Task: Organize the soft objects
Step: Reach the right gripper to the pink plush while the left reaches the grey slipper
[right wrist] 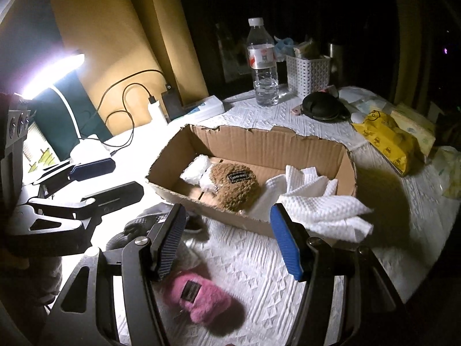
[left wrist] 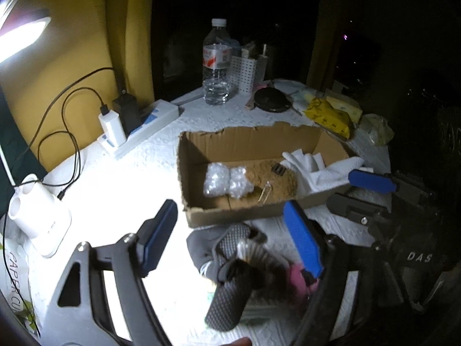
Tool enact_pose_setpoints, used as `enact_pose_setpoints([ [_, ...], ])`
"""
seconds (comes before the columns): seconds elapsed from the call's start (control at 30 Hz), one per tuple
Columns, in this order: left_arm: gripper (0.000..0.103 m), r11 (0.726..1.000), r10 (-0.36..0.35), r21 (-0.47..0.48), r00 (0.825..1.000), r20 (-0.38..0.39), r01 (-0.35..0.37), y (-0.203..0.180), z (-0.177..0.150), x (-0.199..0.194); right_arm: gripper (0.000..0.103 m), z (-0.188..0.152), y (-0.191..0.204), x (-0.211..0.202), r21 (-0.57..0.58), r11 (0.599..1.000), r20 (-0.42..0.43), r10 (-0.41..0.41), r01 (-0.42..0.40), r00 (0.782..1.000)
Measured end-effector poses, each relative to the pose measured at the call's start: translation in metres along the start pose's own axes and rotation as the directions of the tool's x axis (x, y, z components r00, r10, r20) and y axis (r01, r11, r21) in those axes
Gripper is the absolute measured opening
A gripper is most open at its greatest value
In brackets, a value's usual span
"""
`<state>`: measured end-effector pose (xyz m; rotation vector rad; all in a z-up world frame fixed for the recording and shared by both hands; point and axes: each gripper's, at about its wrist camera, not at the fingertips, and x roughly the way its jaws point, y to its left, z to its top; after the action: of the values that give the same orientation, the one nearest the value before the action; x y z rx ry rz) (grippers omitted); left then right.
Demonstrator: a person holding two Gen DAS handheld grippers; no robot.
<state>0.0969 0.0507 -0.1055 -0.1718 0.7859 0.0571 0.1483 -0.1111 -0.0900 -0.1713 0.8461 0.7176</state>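
Note:
An open cardboard box (right wrist: 253, 141) stands mid-table; it also shows in the left wrist view (left wrist: 201, 147). In it lie a brown fuzzy pouch (right wrist: 234, 186), a white fluffy item (right wrist: 196, 171) and a white waffle cloth (right wrist: 314, 199) that hangs over its near right rim. A pink fuzzy pouch (right wrist: 198, 297) lies on the white table cover before the box. A grey glove (left wrist: 222, 248) lies under my left gripper (left wrist: 230, 236), which is open and empty. My right gripper (right wrist: 227, 239) is open and empty above the pink pouch.
A water bottle (right wrist: 262, 63), a white basket (right wrist: 307, 75), a black round case (right wrist: 322, 105) and yellow packets (right wrist: 386, 138) stand behind the box. A power strip with chargers (left wrist: 138, 127) and a lamp (right wrist: 54, 72) are at the left.

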Motion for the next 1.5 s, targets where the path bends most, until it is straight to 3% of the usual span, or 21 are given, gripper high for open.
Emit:
enact_pose_setpoints([
  [0.5, 0.078, 1.0, -0.001, 0.0, 0.997, -0.078, 0.001, 0.007, -0.037, 0.004, 0.064, -0.027, 0.002, -0.011, 0.043, 0.999, -0.006, -0.006, 0.007, 1.0],
  [0.97, 0.078, 0.999, -0.006, -0.041, 0.992, -0.124, 0.001, 0.017, -0.055, 0.027, 0.064, -0.061, -0.003, 0.008, 0.09, 0.996, -0.077, 0.014, -0.007, 0.997],
  [1.07, 0.074, 0.996, -0.023, -0.084, 0.996, -0.091, 0.015, 0.028, -0.054, 0.025, 0.064, -0.067, -0.002, 0.011, 0.093, 0.996, -0.092, 0.021, -0.012, 0.996],
  [1.1, 0.063, 0.995, -0.033, -0.1, 0.995, -0.094, 0.024, 0.032, -0.054, 0.026, 0.064, -0.069, 0.0, 0.013, 0.097, 0.995, -0.098, 0.03, -0.021, 0.995],
  [1.2, 0.056, 0.994, -0.048, -0.108, 0.993, -0.105, 0.036, 0.035, -0.056, 0.031, 0.064, -0.077, 0.005, 0.019, 0.101, 0.994, -0.122, 0.057, -0.045, 0.991],
  [1.23, 0.048, 0.993, -0.06, -0.109, 0.992, -0.112, 0.047, 0.035, -0.057, 0.033, 0.064, -0.079, 0.007, 0.021, 0.099, 0.994, -0.129, 0.059, -0.046, 0.99],
  [1.47, 0.049, 0.982, -0.108, -0.168, 0.984, -0.141, 0.083, 0.044, -0.058, 0.044, 0.064, -0.087, 0.017, 0.032, 0.083, 0.995, -0.173, 0.076, -0.062, 0.982],
  [1.5, 0.053, 0.981, -0.109, -0.175, 0.983, -0.145, 0.083, 0.045, -0.059, 0.045, 0.064, -0.089, 0.019, 0.035, 0.082, 0.995, -0.181, 0.077, -0.063, 0.98],
])
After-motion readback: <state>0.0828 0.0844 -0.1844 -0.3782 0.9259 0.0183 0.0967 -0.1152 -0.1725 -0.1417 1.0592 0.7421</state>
